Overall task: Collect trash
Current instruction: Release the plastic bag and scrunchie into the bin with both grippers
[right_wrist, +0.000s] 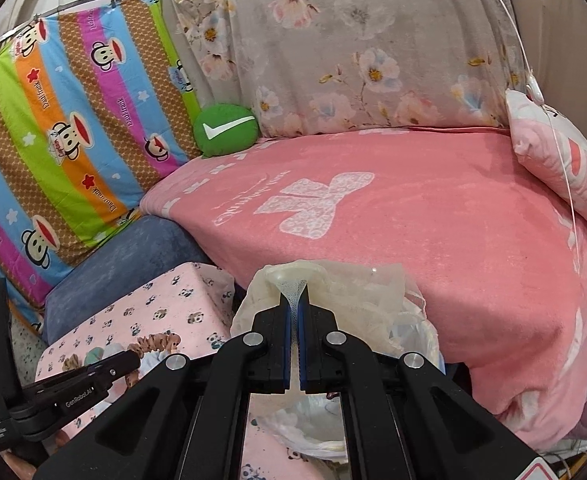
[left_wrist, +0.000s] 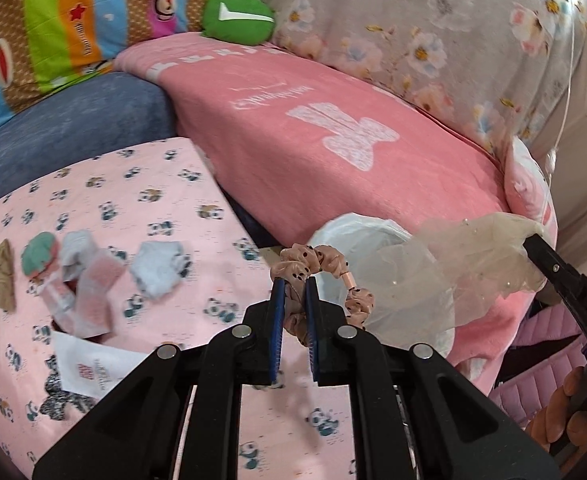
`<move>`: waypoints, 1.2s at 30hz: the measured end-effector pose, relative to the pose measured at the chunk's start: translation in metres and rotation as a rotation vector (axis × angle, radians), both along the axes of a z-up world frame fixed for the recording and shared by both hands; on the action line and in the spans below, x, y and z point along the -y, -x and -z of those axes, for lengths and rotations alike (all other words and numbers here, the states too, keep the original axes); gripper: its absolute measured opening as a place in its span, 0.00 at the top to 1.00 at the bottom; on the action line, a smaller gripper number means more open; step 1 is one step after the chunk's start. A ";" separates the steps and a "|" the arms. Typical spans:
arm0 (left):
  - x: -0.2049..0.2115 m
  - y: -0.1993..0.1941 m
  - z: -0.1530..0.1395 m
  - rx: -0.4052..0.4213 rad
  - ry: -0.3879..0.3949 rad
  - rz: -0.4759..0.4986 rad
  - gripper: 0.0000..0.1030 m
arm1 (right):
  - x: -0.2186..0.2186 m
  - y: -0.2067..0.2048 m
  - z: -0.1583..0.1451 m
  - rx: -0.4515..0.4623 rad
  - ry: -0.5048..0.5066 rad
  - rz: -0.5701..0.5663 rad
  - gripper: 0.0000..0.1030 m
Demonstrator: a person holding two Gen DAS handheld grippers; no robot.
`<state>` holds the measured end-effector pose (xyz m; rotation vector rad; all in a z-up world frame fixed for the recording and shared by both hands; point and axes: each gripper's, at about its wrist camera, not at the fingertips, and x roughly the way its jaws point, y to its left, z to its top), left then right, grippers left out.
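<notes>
Our left gripper (left_wrist: 293, 284) fingers pinch the dotted scrunchie (left_wrist: 321, 264) at frame centre; the right gripper (right_wrist: 293, 300) clamps mesh fabric (right_wrist: 357, 284) over the bin bag (left_wrist: 357, 236). Next, we judge, release both inside.

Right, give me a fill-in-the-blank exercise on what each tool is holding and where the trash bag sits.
1. The left tool is shut on a spotted pink ____.
2. The right tool pinches a piece of sheer ____ mesh fabric.
3. The white trash bag hangs open in front of the ____ blanket.
4. The round green cushion carries a white ____.

Missing words: scrunchie; cream; pink; check mark
</notes>
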<state>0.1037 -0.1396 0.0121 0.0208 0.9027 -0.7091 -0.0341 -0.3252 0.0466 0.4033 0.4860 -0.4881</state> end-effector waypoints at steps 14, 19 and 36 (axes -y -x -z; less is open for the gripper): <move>0.068 0.008 0.011 -0.044 0.010 0.127 0.70 | 0.031 0.002 0.015 -0.048 -0.015 0.027 0.90; 0.075 0.012 0.004 0.007 0.002 0.120 0.53 | 0.026 -0.001 0.019 -0.065 -0.005 0.027 0.56; 0.013 -0.005 0.015 -0.006 -0.024 -0.042 0.33 | -0.027 -0.029 0.023 -0.105 0.017 -0.101 0.46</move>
